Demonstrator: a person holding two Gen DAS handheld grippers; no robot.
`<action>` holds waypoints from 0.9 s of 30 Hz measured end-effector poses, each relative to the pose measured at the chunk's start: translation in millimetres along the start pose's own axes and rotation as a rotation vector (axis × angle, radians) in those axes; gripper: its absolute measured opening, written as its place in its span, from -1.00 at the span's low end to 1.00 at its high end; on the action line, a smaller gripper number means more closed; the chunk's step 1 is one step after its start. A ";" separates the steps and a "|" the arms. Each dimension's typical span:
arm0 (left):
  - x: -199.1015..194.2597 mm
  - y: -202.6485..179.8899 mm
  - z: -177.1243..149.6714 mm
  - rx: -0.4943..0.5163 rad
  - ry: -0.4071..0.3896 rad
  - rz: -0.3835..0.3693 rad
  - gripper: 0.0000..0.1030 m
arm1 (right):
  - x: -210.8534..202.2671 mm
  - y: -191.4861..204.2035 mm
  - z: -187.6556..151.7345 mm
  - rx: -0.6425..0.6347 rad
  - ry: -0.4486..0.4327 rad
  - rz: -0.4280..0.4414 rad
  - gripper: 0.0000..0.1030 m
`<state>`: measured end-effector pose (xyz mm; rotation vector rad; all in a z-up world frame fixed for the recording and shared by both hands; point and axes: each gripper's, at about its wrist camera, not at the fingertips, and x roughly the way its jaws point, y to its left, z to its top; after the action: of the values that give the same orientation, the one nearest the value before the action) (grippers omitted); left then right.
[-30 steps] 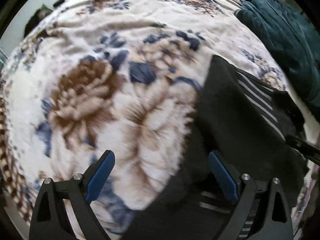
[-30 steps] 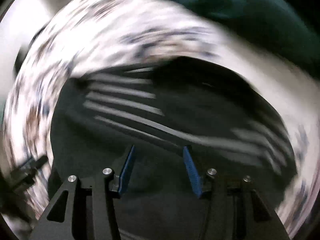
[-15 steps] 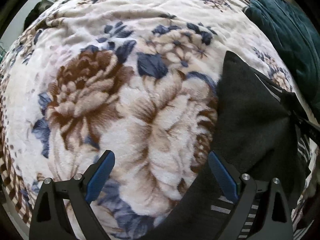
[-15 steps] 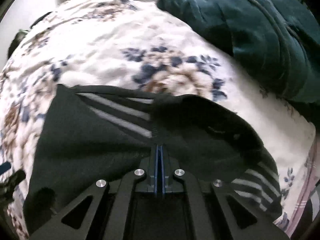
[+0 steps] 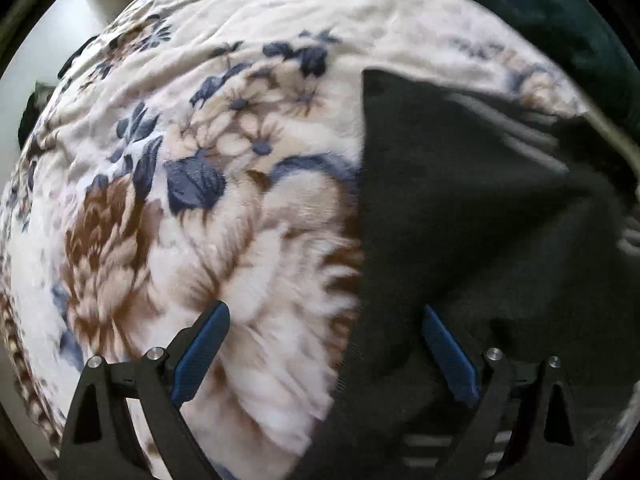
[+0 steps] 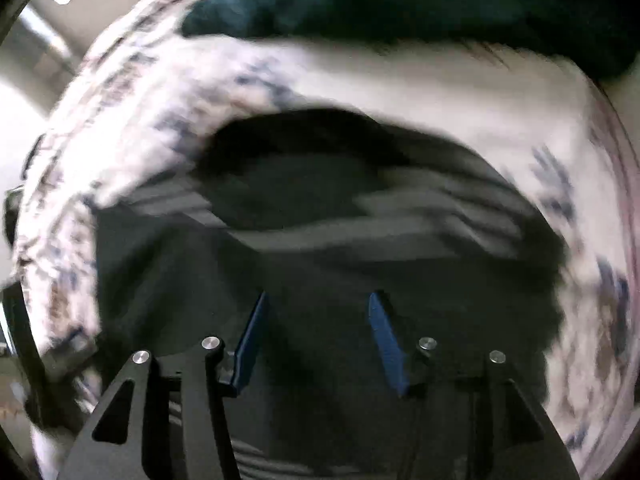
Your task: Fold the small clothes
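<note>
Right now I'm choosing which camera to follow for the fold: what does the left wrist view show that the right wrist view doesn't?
Left wrist only: a broad stretch of floral blanket with sharp brown and blue flowers, and the garment's straight left edge.

Right wrist only: the pale stripes across the dark garment, though blurred.

Both: the garment, the blanket, the teal fabric behind, and each camera's own open gripper, left and right.

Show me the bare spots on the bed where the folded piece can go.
Free: the floral blanket left of the black garment, out to the bed's edge. Crowded: the right side, where the garment lies, and beyond it the teal cloth.
</note>
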<state>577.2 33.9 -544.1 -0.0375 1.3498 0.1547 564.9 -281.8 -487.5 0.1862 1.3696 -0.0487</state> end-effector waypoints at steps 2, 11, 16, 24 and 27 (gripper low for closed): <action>6.9 13.3 2.9 -0.054 0.023 -0.058 0.92 | 15.5 -28.3 -18.7 0.027 0.044 -0.093 0.06; -48.0 9.3 19.3 -0.037 -0.016 -0.179 0.92 | -7.9 -66.0 -16.4 0.105 -0.010 -0.006 0.26; -55.5 -37.2 69.2 0.114 -0.042 -0.196 0.92 | -31.5 -85.1 28.8 0.116 -0.073 -0.043 0.35; 4.6 -97.6 114.5 0.218 0.046 -0.153 0.92 | 16.6 -155.1 78.4 0.241 0.059 -0.089 0.35; 26.9 -100.1 113.7 0.219 0.081 -0.122 0.92 | 44.9 -173.1 75.6 0.202 0.133 -0.169 0.35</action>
<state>706.3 -49.5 -551.5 0.0588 1.4348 -0.0993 622.5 -461.0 -535.2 0.2456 1.5103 -0.3219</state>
